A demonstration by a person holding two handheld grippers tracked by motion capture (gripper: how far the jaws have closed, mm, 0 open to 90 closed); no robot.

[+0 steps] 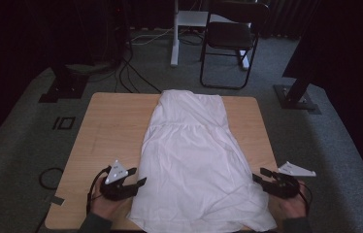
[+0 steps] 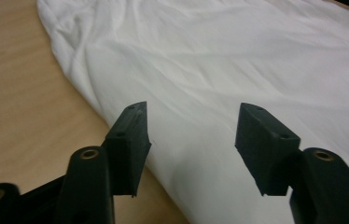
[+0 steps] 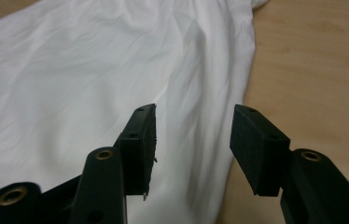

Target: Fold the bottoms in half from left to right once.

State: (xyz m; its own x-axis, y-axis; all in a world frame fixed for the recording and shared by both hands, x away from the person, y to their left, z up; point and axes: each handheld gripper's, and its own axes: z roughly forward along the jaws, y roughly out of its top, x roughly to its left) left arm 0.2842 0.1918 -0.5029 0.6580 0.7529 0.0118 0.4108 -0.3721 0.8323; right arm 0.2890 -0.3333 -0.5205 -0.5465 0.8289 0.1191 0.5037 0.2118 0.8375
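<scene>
You stand at a light wooden table (image 1: 102, 126) on grey carpet (image 1: 19, 131). A white dress (image 1: 194, 160) lies flat down the table's middle, hem at your edge. Your left gripper (image 1: 138, 176) and right gripper (image 1: 258, 174) flank the hem, jaws spread, pinching nothing. Beyond the table, a black folding chair (image 1: 230, 39), a white post (image 1: 174, 34) and floor cables (image 1: 131, 73) stand before dark curtains.

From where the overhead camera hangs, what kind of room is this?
Probably a lab or studio set up for recording, not a home: a lone wooden table on grey carpet, loose cables across the floor, a black folding chair and dark stand bases around it.
</scene>
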